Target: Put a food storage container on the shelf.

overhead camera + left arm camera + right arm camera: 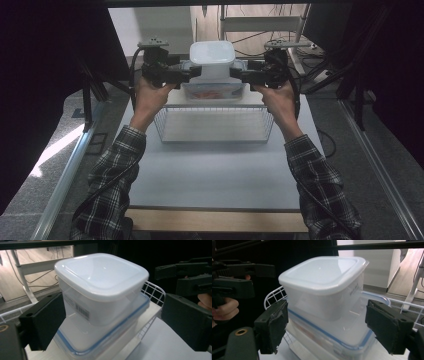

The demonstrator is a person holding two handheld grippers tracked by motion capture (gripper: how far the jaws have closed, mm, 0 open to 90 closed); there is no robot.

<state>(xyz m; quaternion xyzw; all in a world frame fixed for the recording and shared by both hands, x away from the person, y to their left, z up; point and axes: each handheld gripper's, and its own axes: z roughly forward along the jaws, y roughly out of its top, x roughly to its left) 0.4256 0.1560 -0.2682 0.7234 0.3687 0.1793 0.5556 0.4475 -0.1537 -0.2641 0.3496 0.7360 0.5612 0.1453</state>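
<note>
Your left gripper (192,73) and right gripper (239,74) flank the white-lidded tub (212,54) stacked on the blue-rimmed box (105,340), jaws apart, not pressing it

My left hand-held gripper (192,74) and my right hand-held gripper (239,75) flank the stacked white tub (212,56), jaws spread with a gap on either side, so both can draw back sideways freely. The wire basket (215,125) stands just nearer me, blocking a low path. The worktop (210,175) in front of it lies open for passing.
</note>
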